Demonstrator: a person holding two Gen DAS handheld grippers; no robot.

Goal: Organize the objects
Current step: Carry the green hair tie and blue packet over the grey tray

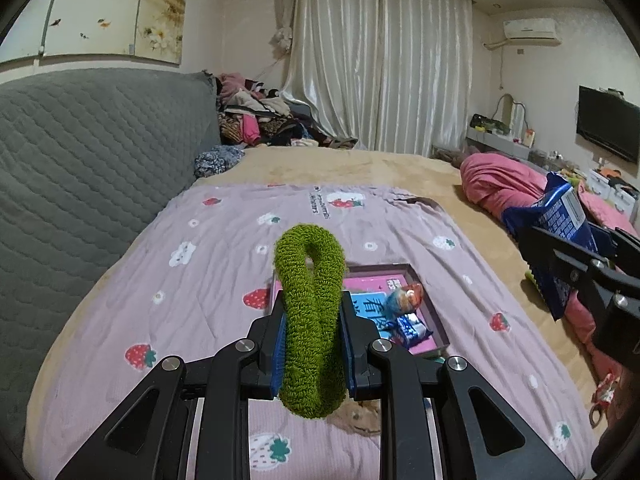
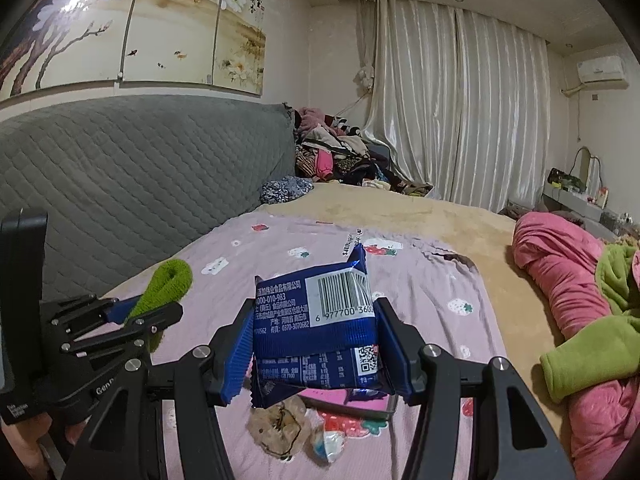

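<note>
Left wrist view first: the left claw is clamped on a fuzzy green scrunchie, its blue pads pressing in from both sides, so the loop stands upright between them and is lifted clear of the bed. Behind and below the scrunchie sits a pink tray on the lilac strawberry sheet, with large blue Chinese characters on the card lining it. Inside the tray lie a small blue wrapped snack and a round orange-and-blue sweet. A brownish scrunchie lies on the sheet just in front of the tray. To the right of the tray, raised above the bed, the right claw comes in angled from the frame edge with a blue snack packet.

Over to the right wrist view: the right claw is closed on that blue snack packet, pads squeezing its sides, packet held aloft. The back faces us: a barcode reading 6 977700 360, the number 0370-3070682, a QR code lower right, and fine Chinese print. Under the packet, the pink tray peeks out, nearly hidden. In front of the tray lie the brownish scrunchie and a wrapped sweet. Left of the tray, the left claw slants up with the green scrunchie pinched in it, a hand partly showing beneath. Right of the tray, a rolled pink quilt with a green garment draped over it.
</note>
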